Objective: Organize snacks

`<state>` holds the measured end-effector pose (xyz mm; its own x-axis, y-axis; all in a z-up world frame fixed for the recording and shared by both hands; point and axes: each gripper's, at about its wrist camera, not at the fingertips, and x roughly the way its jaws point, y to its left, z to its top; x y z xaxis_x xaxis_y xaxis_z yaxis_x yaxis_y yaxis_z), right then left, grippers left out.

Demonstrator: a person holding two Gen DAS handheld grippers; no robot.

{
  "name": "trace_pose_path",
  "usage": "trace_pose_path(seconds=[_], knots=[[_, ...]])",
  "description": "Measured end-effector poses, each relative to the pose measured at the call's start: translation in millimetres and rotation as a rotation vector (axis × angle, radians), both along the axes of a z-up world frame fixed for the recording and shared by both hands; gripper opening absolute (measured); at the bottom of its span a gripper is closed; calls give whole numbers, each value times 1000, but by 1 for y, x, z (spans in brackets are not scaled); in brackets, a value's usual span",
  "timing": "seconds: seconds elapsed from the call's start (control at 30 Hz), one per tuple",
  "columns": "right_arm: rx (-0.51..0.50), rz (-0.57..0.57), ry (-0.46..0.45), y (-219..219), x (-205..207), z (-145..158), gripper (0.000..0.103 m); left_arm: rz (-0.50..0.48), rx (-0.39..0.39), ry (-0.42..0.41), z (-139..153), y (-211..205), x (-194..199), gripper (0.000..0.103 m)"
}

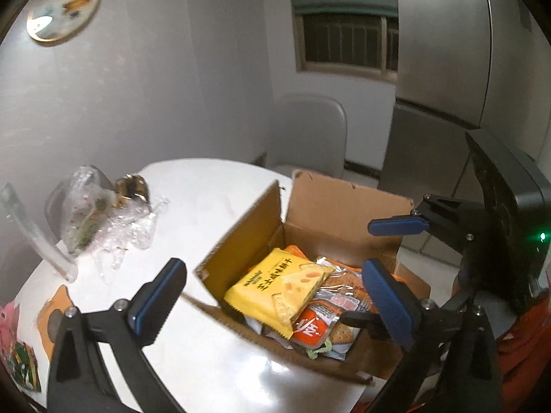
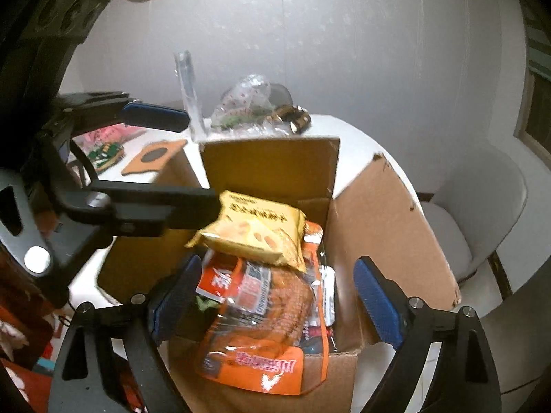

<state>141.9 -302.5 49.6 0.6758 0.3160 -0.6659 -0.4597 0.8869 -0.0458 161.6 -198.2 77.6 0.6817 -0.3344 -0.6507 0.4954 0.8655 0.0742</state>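
An open cardboard box stands on the white table. A yellow cheese cracker pack lies on top of orange snack bags inside it. My left gripper is open and empty, its fingers straddling the box's near corner. My right gripper is open and empty just above the orange bags. In the left wrist view the right gripper's blue fingers show over the box. In the right wrist view a left finger sits beside the yellow pack.
Clear plastic bags with a gold wrapper and a clear tube lie at the table's far side. An orange coaster, pink and green packets, a white chair and a steel fridge are around.
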Motion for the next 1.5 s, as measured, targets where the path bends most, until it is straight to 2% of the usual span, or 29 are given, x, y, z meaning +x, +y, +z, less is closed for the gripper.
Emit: trace_pose_path(seconds=[0.1, 0.33, 0.47, 0.6, 0.77, 1.13, 1.5], knots=[[10, 28, -59, 2, -7, 9, 101, 56, -23, -67, 7, 15, -15, 102], [76, 85, -225, 2, -32, 18, 103, 265, -99, -215, 8, 52, -50, 102], [128, 96, -286, 9, -34, 19, 103, 394, -103, -289, -3, 71, -66, 102], [165, 119, -347, 11, -37, 15, 103, 491, -126, -297, -19, 95, -77, 102], [161, 119, -373, 17, -38, 8, 103, 587, -133, -301, -38, 117, -83, 102], [157, 145, -378, 29, -38, -1, 103, 640, -126, -309, -46, 131, -86, 102], [159, 138, -368, 31, -35, -3, 103, 640, -127, -315, -42, 134, -87, 102]])
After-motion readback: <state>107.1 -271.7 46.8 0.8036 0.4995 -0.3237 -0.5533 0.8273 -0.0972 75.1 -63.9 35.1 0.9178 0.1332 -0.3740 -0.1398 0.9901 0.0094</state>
